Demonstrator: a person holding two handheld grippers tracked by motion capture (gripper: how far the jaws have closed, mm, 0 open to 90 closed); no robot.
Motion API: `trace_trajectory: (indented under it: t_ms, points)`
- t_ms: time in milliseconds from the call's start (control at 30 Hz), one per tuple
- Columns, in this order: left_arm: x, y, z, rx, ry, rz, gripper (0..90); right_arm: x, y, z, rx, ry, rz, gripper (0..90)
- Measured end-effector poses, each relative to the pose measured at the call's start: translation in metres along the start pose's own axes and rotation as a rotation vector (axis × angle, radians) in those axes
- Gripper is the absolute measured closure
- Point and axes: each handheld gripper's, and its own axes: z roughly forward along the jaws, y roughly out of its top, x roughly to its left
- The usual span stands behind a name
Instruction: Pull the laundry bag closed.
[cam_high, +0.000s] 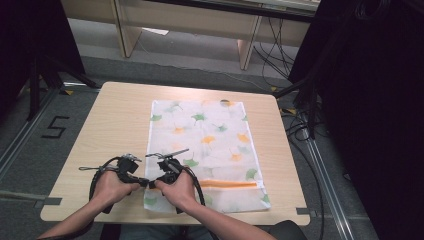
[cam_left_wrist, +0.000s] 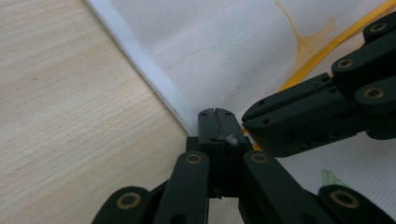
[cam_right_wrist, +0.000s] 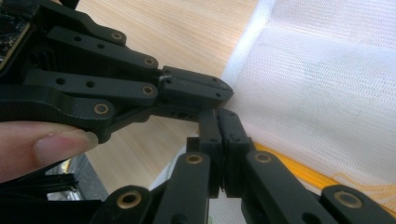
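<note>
Nearest the high camera, two forearms come in from six o'clock, each hand wrapped around a gripper, and both tools meet at the near left edge of a white mesh laundry bag (cam_high: 210, 145) printed with green and orange ginkgo leaves. That bag lies flat on the wooden table (cam_high: 115, 125), its long side running from six toward twelve o'clock, with an orange zipper (cam_high: 230, 184) crossing it near the person's end. In the left gripper view, the left gripper (cam_left_wrist: 214, 113) has its jaws pressed together right at the bag's white hem (cam_left_wrist: 154, 77), where the edge meets bare wood; whether any fabric is caught between the pads I cannot tell. The right gripper (cam_right_wrist: 219, 114), seen in its own view, is likewise closed tight, its tips sitting on the mesh just above the zipper tape, at about three o'clock from the other tool and nearly touching it. Judging by this pairing, the two claws are set side by side on the same short stretch of hem so that one can pin or lift the edge while the other works at the zipper end, probably to open the bag or start a fold.
</note>
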Motion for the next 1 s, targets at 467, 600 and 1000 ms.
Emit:
trace_trajectory:
  t_ms: [467,600,1000]
  points:
    - [0.002,0.0002,-0.0014,0.017,-0.008,0.015,90.0,-0.0001,0.0015,0.0008,-0.03,-0.001,-0.145,90.0]
    - [0.0015,0.0002,-0.0007,0.009,-0.01,0.003,90.0,-0.0012,0.0015,0.0014,-0.04,0.003,-0.132,90.0]
    - [0.0031,0.0003,-0.0015,0.022,-0.014,0.018,90.0,-0.0013,0.0001,0.0033,-0.037,-0.001,-0.146,90.0]
